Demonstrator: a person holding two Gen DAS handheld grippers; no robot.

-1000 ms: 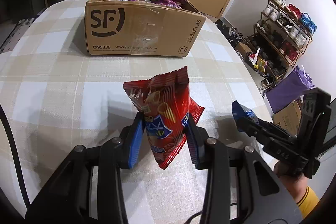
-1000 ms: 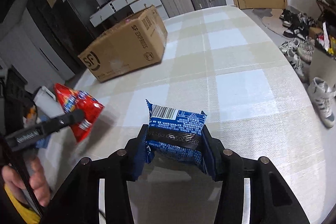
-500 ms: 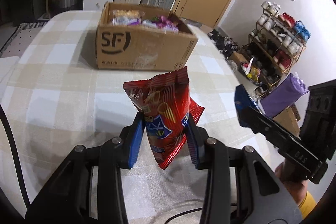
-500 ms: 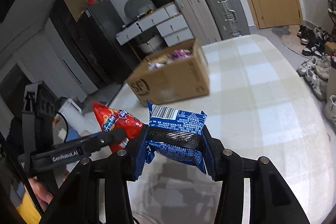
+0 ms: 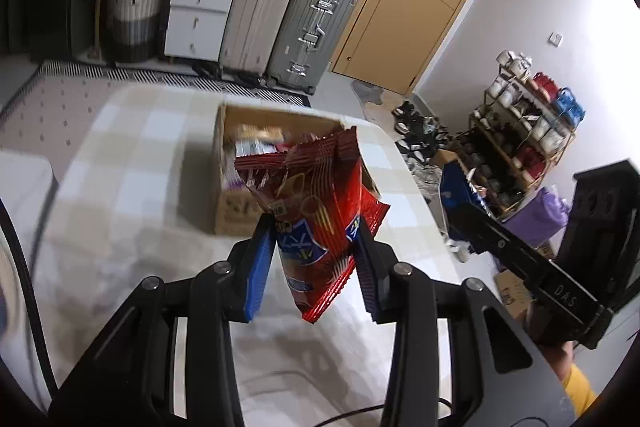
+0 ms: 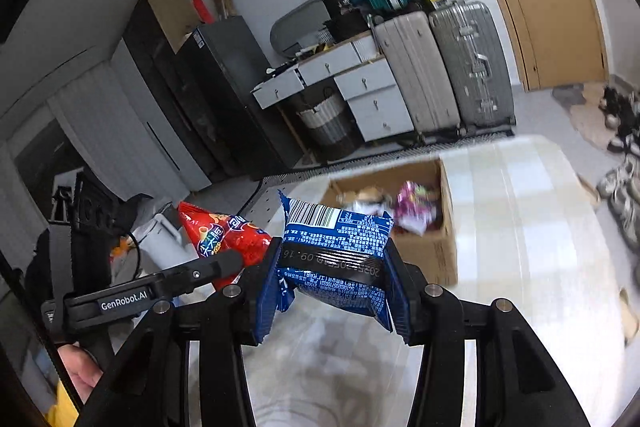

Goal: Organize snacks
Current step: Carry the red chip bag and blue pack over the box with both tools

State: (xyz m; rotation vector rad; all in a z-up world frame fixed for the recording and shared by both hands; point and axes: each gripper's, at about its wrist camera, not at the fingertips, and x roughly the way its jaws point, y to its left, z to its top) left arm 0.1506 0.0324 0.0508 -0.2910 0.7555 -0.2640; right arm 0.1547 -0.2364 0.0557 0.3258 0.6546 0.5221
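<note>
The left gripper (image 5: 316, 259) is clamped on a red snack bag (image 5: 316, 211), the right gripper (image 6: 332, 279) on a blue snack packet (image 6: 338, 251), both raised above the worktop (image 5: 120, 227). Ahead of both sits the open cardboard box (image 6: 436, 251). This looks like the carrying step; next, each snack needs releasing over the box.

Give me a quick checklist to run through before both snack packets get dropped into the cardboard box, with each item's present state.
1. Left gripper clamped on the red snack bag: ok, both pads press its sides.
2. Right gripper clamped on the blue packet: ok.
3. Cardboard box open on top: ok, flaps out of the way, snacks already inside.
4. Packets clear of the table: ok, both hang in the air.
5. Grippers directly above the box opening: not ok, the box lies ahead of both.
6. Free room left inside the box: cannot tell, the contents are blurred.
</note>
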